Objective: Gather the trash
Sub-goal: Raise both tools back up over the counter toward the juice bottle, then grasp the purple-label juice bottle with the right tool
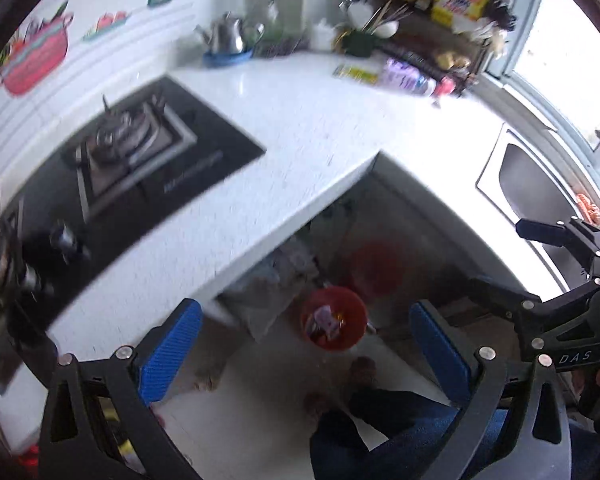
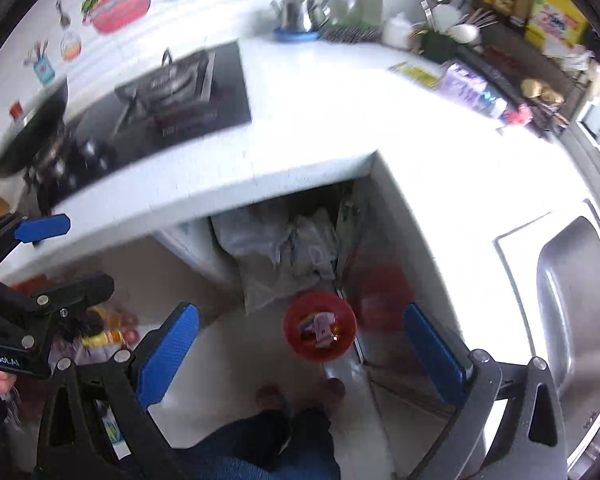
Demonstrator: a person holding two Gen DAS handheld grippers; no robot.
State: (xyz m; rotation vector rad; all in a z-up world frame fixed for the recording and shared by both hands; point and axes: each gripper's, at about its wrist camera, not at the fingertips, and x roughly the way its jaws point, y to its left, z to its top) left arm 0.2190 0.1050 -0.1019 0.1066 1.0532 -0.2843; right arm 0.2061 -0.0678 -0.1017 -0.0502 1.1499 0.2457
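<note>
Both grippers up high over the L-shaped white stone desk [image 1: 300,128], looking down at the floor.

Left gripper [image 1: 306,354]: jaws wide apart, nothing between the blue pads. Right gripper [image 2: 302,356]: same, jaws wide apart, empty. In the left view the right gripper shows at the right edge, also spread.

Task item: small round red plastic bin [image 2: 320,326] stands on the pale floor in the inner corner of the desk, just in front of the open space beneath. It holds colourful wrappers and scraps [image 2: 319,330], pink and yellow pieces visible; can't make out individual items through the blur. Same bin in the left view [image 1: 334,317].

Behind the bin, under the desk: crumpled grey-white plastic bags [image 2: 288,248]. Person's feet and dark blue trouser legs [image 2: 268,440] just beside the bin.

On the desk: black glass gas hob [image 1: 132,160] left, steel kettle [image 1: 226,34] at the back, steel sink [image 2: 576,300] right.
</note>
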